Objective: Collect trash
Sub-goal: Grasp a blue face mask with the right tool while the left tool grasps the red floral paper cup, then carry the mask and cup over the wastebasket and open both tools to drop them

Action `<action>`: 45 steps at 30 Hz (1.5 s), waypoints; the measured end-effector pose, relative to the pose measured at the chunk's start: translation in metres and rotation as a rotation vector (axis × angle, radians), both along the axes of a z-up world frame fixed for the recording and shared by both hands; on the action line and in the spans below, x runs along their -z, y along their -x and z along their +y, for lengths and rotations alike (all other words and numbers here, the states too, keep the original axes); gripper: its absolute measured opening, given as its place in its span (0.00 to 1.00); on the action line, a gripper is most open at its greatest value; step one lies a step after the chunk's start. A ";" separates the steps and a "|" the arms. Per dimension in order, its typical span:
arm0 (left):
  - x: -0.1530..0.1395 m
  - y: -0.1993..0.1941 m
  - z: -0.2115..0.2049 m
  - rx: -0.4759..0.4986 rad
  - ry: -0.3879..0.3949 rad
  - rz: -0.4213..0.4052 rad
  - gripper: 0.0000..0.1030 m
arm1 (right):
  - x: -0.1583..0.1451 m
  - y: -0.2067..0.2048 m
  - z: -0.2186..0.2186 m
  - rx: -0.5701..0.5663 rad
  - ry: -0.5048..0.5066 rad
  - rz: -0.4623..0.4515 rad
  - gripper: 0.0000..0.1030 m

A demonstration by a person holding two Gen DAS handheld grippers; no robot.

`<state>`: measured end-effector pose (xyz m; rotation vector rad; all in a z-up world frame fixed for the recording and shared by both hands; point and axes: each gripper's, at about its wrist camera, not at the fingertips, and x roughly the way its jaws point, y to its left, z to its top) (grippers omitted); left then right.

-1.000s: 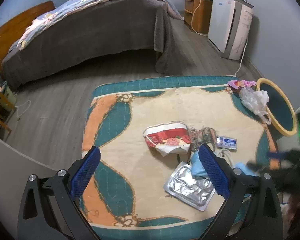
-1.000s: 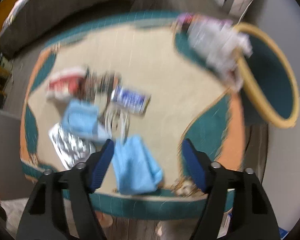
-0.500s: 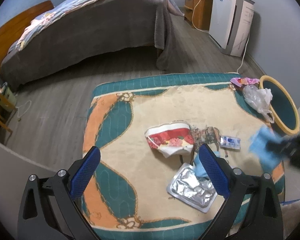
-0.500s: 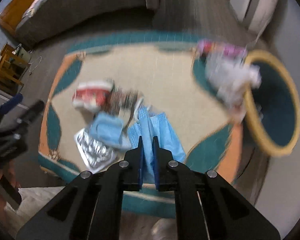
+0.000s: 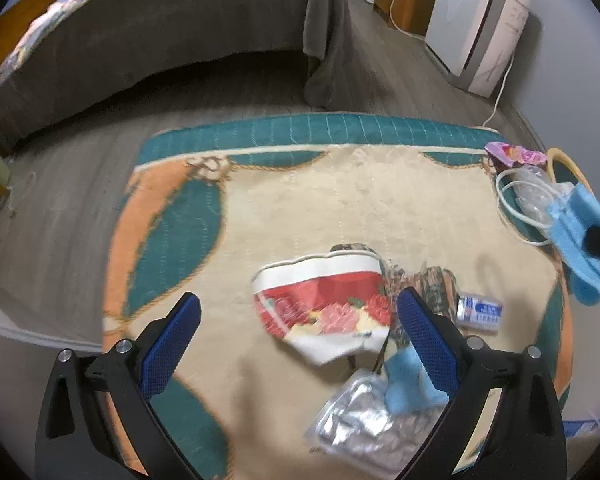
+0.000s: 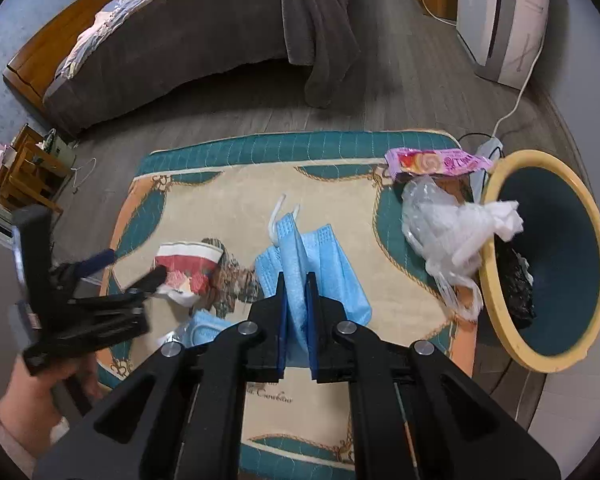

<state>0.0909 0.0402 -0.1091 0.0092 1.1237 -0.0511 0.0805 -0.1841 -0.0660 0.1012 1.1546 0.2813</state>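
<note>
My right gripper is shut on a blue face mask, which hangs above the rug; in the left wrist view the same mask shows at the right edge. My left gripper is open over a red and white paper cup lying on the rug. A second blue mask and a silver foil wrapper lie near its right finger. A yellow-rimmed bin stands at the rug's right edge, with a clear plastic bag against it.
A pink wrapper lies at the rug's far right corner, a small blue and white packet beside a patterned wrapper. A bed fills the back, a white appliance and cable at the right. A person's hand holds the left gripper.
The right gripper closed on the blue mask and lifted it off the rug toward the bin. The left gripper moved down and forward over the paper cup.
</note>
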 end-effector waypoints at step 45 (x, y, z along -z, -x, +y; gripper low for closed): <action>-0.097 0.025 -0.194 0.376 0.099 -0.274 0.76 | -0.068 0.002 -0.209 0.370 -0.025 -0.236 0.07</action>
